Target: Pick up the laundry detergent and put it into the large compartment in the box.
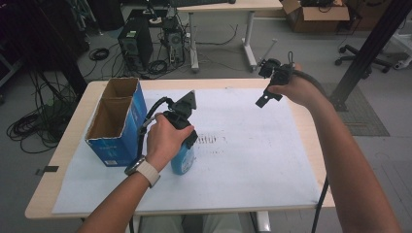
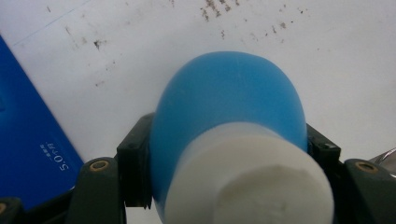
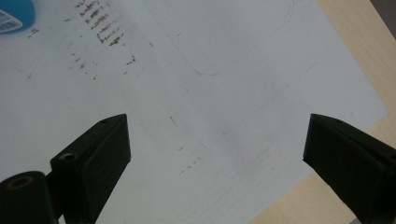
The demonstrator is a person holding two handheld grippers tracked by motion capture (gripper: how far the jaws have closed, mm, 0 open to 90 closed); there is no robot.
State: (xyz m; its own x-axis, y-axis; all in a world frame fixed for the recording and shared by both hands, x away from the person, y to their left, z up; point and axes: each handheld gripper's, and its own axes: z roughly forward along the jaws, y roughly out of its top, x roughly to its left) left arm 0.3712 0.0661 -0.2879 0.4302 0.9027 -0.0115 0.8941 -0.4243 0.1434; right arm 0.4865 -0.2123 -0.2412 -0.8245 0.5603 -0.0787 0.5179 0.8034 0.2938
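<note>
left gripper (image 2: pixel 229 154): black hard-plastic jaws, squared pads, brass-coloured screw heads at the base; clamped on the bottle, one pad on each flank.
bottle (image 2: pixel 229 107): rounded blue body, matte and smooth, bulging shoulder that narrows to a white cylindrical cap with a flat, slightly rough top. In the high view (image 1: pixel 183 160) it stands upright on the paper sheet, just right of the box, near the front of the surface, under the left hand (image 1: pixel 165 138).
right gripper (image 3: pixel 217 154): same black blocky jaws, spread wide, nothing between them; held in the air above the right far part of the sheet, well apart from the bottle. High view (image 1: pixel 265 99).
right hand (image 1: pixel 296 87): wrapped around the gripper body, black cable trailing along the forearm.
paper sheet (image 3: pixel 210 70): white, flat, matte; scuffed with brown specks and faint pencil-like curved lines; covers most of the surface.
surface (image 1: pixel 311 131): pale wood-grain top, rounded corners, bare at the edges around the sheet.
box (image 1: pixel 116 124): blue glossy cardboard outside, raw brown card inside, open top, two compartments, rectangular; stands at the left of the sheet.
</note>
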